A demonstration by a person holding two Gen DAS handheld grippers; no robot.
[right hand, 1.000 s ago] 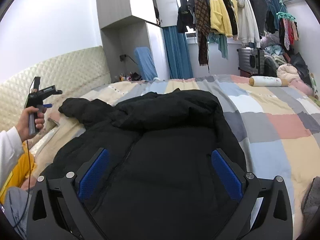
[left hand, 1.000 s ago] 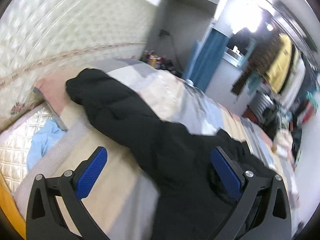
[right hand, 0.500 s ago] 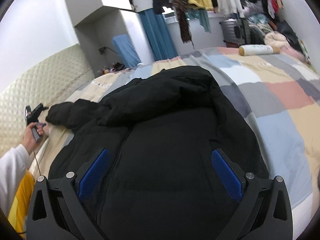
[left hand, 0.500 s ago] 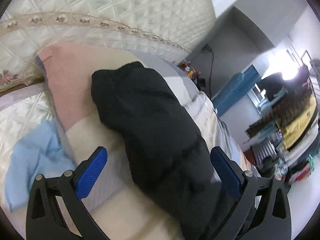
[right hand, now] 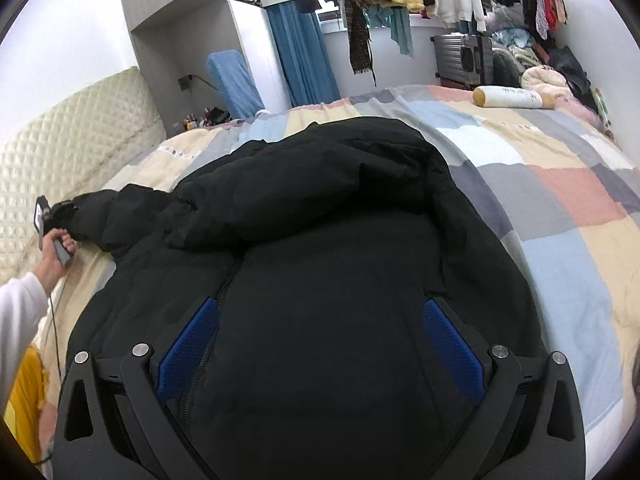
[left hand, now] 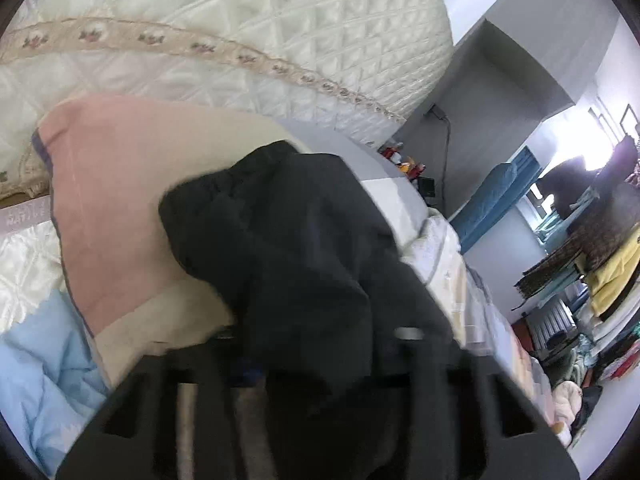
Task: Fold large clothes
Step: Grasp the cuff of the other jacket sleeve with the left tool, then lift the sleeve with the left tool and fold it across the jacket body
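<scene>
Quilted cream headboard (left hand: 248, 28) and a pink pillow (left hand: 116, 200) fill the left wrist view, where the black puffer jacket's sleeve (left hand: 288, 240) lies over the pillow. The left gripper (left hand: 320, 364) is blurred and buried in the fabric; whether it is clamped on the sleeve cannot be told. If only a thin pinch is caught, the slick padding could slip free.

Across the patchwork quilt (right hand: 560, 208), the right wrist view shows the black puffer jacket (right hand: 340, 260) spread out. The right gripper (right hand: 316, 344) hovers released above it, blue pads (right hand: 188, 348) apart. A grey suitcase (right hand: 460, 58) stands shut; its contents are unseen.
</scene>
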